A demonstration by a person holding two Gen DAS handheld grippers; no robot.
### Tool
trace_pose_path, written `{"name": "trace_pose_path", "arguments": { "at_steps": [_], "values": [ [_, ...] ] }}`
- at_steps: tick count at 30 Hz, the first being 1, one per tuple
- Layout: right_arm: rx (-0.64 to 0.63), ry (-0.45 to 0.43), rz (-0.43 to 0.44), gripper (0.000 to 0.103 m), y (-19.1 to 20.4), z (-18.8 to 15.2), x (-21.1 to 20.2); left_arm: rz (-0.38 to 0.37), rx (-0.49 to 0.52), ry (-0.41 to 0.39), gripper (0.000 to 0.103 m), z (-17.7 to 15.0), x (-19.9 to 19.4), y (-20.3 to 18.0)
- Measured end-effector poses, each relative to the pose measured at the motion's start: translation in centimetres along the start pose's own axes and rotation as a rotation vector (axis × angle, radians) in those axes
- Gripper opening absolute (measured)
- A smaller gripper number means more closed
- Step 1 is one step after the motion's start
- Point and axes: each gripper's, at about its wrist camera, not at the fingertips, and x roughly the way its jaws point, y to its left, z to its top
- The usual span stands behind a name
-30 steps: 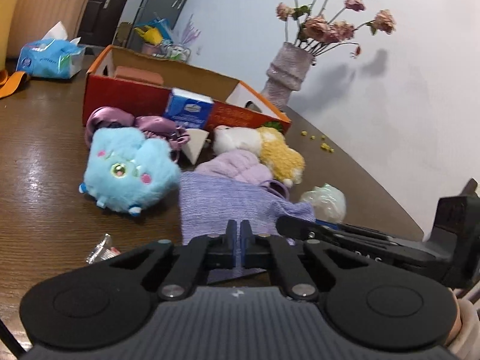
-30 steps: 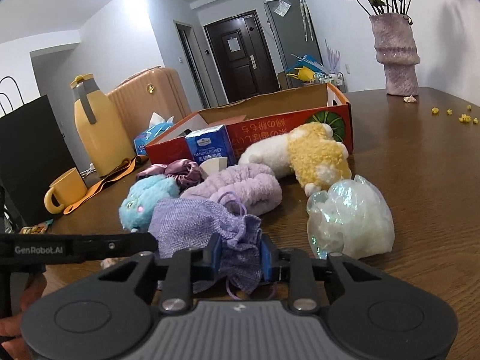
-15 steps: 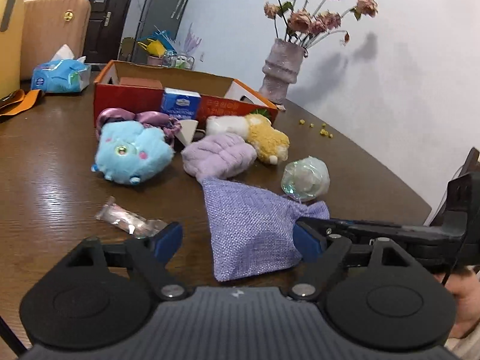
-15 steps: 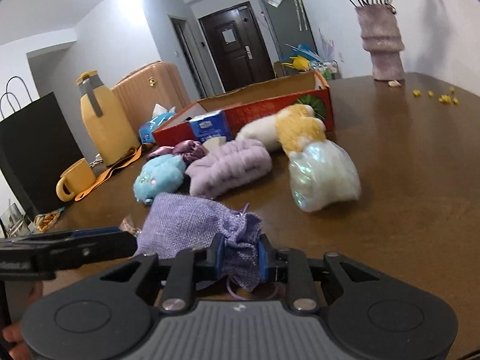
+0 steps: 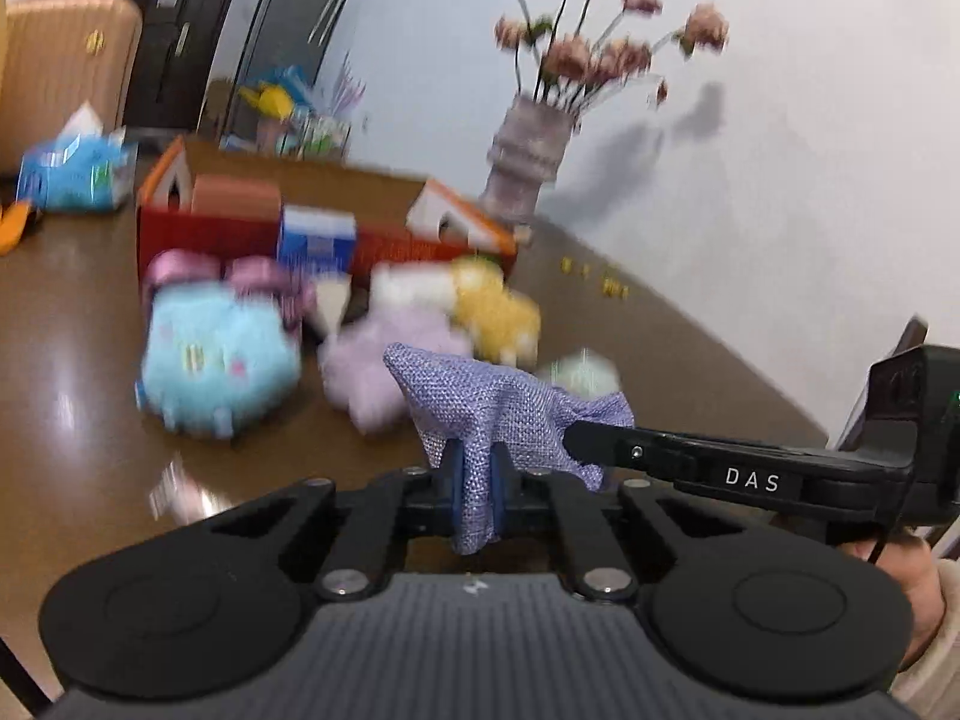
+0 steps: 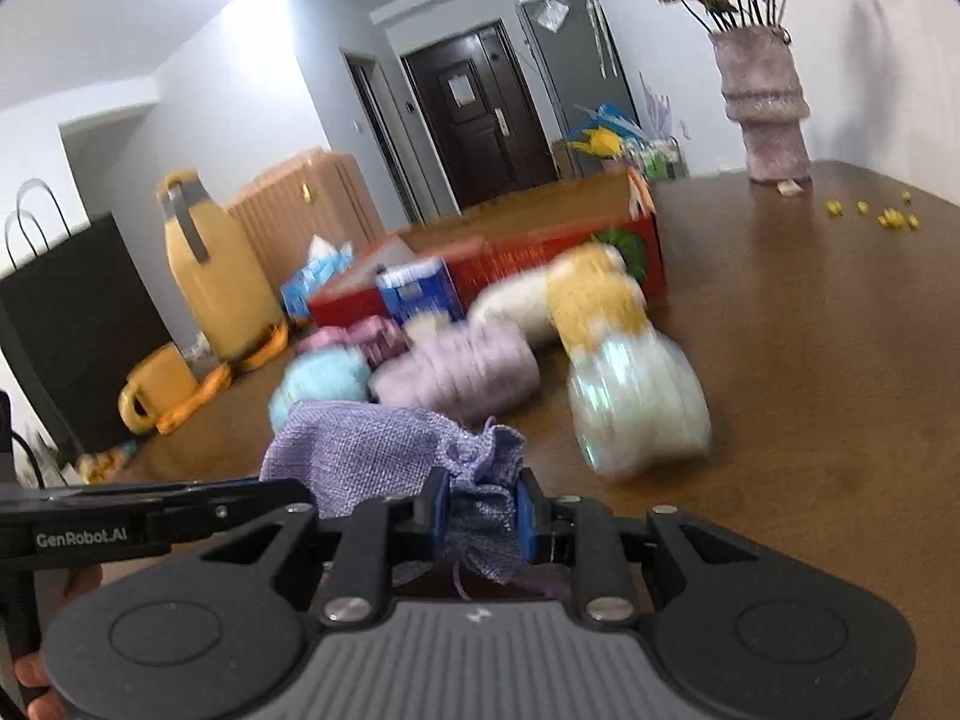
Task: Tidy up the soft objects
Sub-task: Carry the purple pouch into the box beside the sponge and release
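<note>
A lavender woven drawstring pouch [image 5: 486, 408] hangs lifted between both grippers. My left gripper [image 5: 477, 483] is shut on its lower edge. My right gripper [image 6: 480, 516] is shut on its gathered neck [image 6: 480, 480]; its finger also reaches in from the right in the left wrist view [image 5: 660, 453]. On the brown table [image 6: 810, 360] beyond lie a blue plush [image 5: 216, 354], a lilac fluffy item [image 5: 384, 354], a white and yellow plush [image 6: 576, 300], a pink satin scrunchie [image 5: 180, 267] and an iridescent pouch [image 6: 636, 408].
An open red cardboard box [image 5: 204, 228] stands behind the toys with a blue tissue carton [image 5: 315, 237] leaning on it. A vase of dried flowers [image 5: 528, 156] stands at the far edge. A yellow jug [image 6: 210, 276], yellow mug [image 6: 156, 384] and black bag [image 6: 72, 324] stand at left.
My left gripper, open half a second ago, has shut on the pouch's lower edge. Both grippers have lifted the pouch off the table. The view is blurred by motion.
</note>
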Motion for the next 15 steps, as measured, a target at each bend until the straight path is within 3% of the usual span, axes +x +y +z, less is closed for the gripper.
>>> {"name": "trace_pose_path", "arguments": {
  "at_steps": [6, 9, 11, 15],
  "values": [
    [-0.098, -0.063, 0.074, 0.022, 1.8, 11.1, 5.7, 0.016, 0.042, -0.100, 0.009, 10.3, 1.3, 4.0],
    [-0.089, -0.009, 0.069, 0.022, 1.4, 16.7, 12.4, 0.054, -0.005, -0.045, 0.009, 15.9, 5.7, 8.1],
    [-0.037, 0.082, 0.057, 0.022, 0.4, 19.5, 17.8, 0.108, -0.026, 0.017, 0.009, 18.7, 9.7, 10.9],
    [-0.005, 0.232, 0.038, 0.022, -0.3, 20.6, 25.1, 0.196, -0.077, 0.138, 0.009, 19.8, 14.3, 15.0]
  ]
}}
